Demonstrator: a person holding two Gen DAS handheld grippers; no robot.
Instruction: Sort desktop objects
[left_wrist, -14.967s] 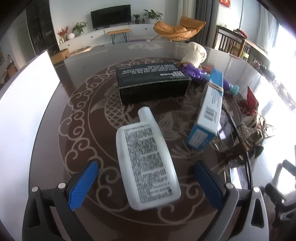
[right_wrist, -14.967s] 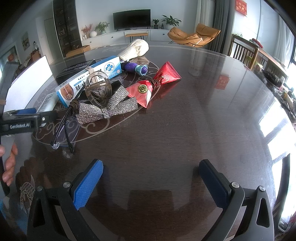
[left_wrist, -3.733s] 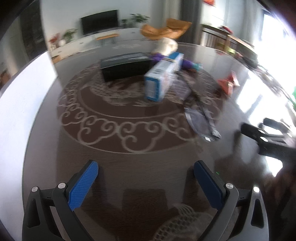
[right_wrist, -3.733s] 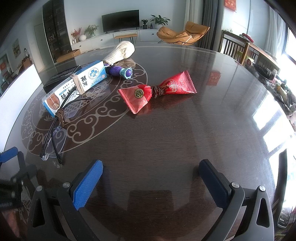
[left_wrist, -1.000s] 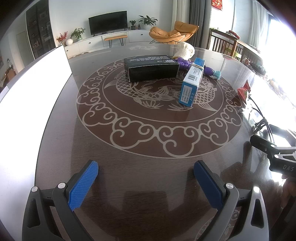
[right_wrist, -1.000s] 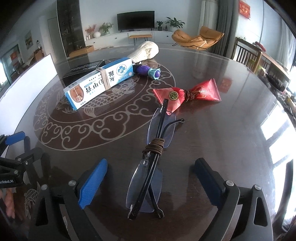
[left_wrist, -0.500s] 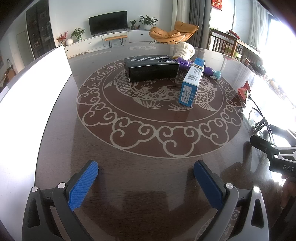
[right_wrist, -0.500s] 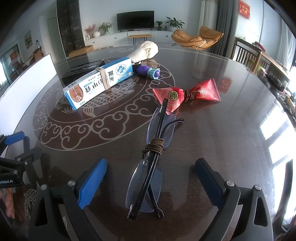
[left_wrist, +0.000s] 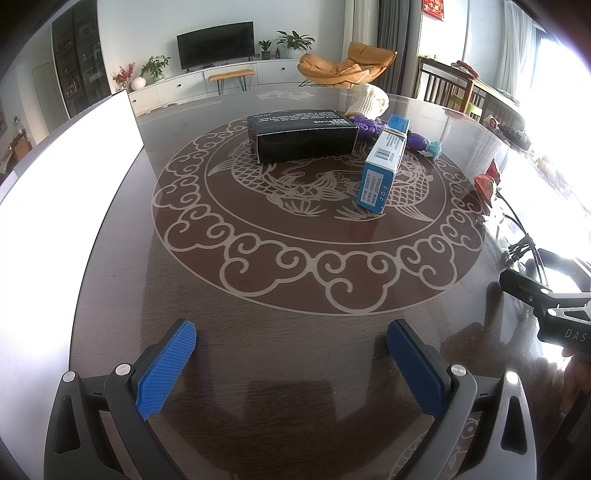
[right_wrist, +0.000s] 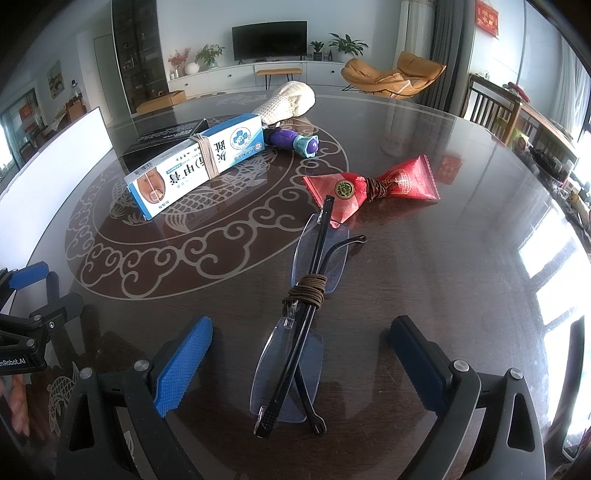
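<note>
Folded rimless glasses (right_wrist: 306, 314) with a brown cord wound round them lie on the dark table, between the fingers of my right gripper (right_wrist: 301, 360), which is open and not touching them. Beyond them lie a red wrapped packet (right_wrist: 373, 186), a blue-and-white box (right_wrist: 195, 168) with a rubber band, a purple toy (right_wrist: 291, 142) and a cream knitted item (right_wrist: 288, 101). My left gripper (left_wrist: 291, 363) is open over bare table. Ahead of it stand a black box (left_wrist: 303, 134) and the blue-and-white box (left_wrist: 384, 162).
A white board (left_wrist: 55, 206) runs along the table's left edge. The right gripper's body (left_wrist: 546, 306) shows at the right of the left wrist view, the left gripper's body (right_wrist: 26, 332) at the left of the right wrist view. Chairs stand beyond the far edge.
Over the last second almost nothing has moved. Since 15 s ago a white bottle and a sparkly bow have left the table, and the glasses now lie between my right fingers.
</note>
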